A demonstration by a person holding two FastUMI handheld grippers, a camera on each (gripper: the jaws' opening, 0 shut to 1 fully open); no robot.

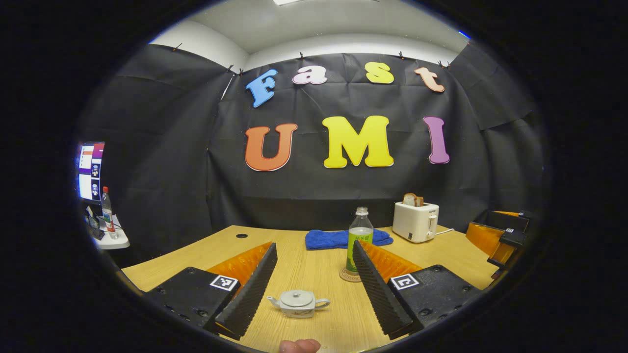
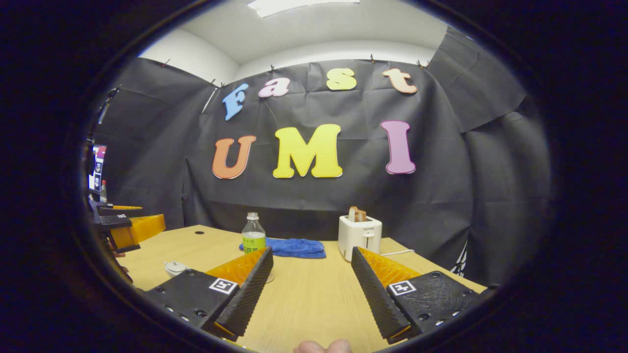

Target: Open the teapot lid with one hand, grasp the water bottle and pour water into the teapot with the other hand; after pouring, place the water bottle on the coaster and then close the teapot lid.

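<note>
A small white teapot [image 1: 298, 303] with its lid on sits on the wooden table [image 1: 314, 264], between the spread fingers of my left gripper [image 1: 311, 289], which is open and holds nothing. Behind it a clear water bottle [image 1: 359, 239] with a green label stands upright on a round coaster [image 1: 347, 275]. In the right gripper view the bottle [image 2: 253, 236] stands beyond the left finger and the teapot [image 2: 175, 268] lies far left. My right gripper [image 2: 314, 284] hangs open over bare table. The left gripper [image 2: 120, 228] appears at the left edge there.
A blue cloth [image 1: 338, 239] lies at the back of the table, beside a white toaster [image 1: 415, 220] holding a slice of bread. The right gripper [image 1: 500, 235] shows at the right edge of the left gripper view. A side shelf with a screen and bottle [image 1: 106, 212] stands left.
</note>
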